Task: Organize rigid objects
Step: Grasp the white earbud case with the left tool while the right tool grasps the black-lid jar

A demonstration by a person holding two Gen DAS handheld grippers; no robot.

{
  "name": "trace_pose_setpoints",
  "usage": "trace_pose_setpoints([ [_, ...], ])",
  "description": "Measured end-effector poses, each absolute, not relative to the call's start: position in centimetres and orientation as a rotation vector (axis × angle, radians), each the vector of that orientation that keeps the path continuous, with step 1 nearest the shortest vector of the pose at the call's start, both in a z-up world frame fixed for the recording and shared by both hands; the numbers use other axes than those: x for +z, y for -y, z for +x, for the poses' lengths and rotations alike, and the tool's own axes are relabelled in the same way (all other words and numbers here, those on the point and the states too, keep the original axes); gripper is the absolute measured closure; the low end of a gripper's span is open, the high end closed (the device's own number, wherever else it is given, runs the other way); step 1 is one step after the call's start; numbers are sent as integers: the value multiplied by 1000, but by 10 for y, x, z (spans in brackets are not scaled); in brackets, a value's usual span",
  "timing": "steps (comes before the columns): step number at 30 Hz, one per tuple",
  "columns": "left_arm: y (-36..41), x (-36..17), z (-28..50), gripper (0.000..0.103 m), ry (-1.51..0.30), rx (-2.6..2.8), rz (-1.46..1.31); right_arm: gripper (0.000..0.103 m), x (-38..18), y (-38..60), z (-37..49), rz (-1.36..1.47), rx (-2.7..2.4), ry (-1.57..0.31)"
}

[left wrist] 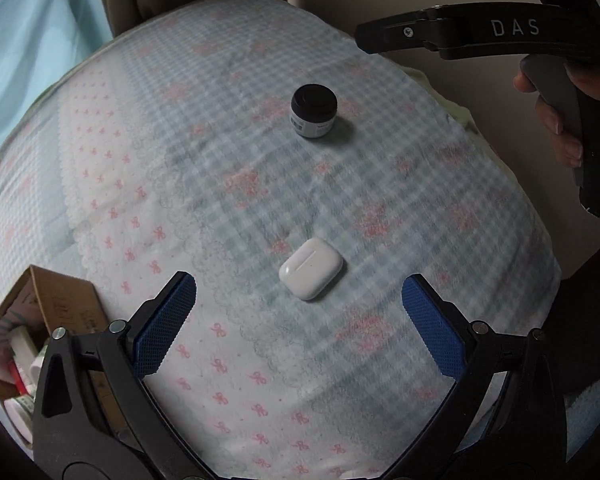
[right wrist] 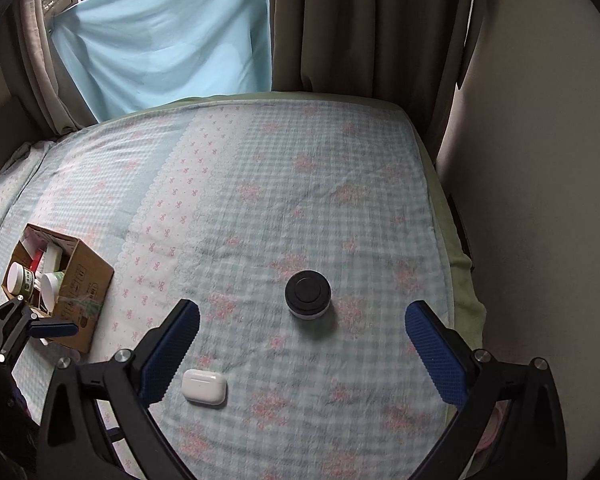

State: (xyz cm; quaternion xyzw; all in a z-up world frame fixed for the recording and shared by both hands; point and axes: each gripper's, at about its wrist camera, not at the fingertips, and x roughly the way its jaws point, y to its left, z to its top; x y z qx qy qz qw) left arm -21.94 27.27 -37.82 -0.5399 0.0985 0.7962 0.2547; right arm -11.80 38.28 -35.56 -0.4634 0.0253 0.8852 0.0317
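A bed covered with a checked, flower-printed quilt carried everything. The left gripper hung over the quilt with its blue-padded jaws spread wide and nothing between them; the white earbud case lay flat on the quilt just ahead of the gap, touching neither finger. The right gripper was likewise wide open and empty above the quilt, with the small black-lidded jar standing upright in front of its jaws, between the two fingers' lines but apart from both. The jar stood nearer the bed's right edge than its left, and the earbud case lay well apart from it, closer to the person. An open cardboard box sat toward the bed's left edge, holding several white-lidded jars and other small containers. A hand gripped the right gripper's handle in the left wrist view.
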Motion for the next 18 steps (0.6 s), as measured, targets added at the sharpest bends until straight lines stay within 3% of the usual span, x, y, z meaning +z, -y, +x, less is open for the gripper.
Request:
trace_pose_setpoints([
  [3, -289, -414, -225, 7, -332, 2105, -1466, 0, -394, -391, -127, -1419, 2729, -107],
  [9, -303, -463, -228, 7, -399, 2046, -1425, 1, -455, -398, -143, -1389, 2734, -107],
  [13, -306, -479, -226, 15, -439, 2013, -1394, 1, -478, -399, -155, -1388, 2763, -71],
  [18, -311, -484, -227, 17, -485, 1991, -1334, 4, -492, -398, -169, -1382, 2792, -25],
])
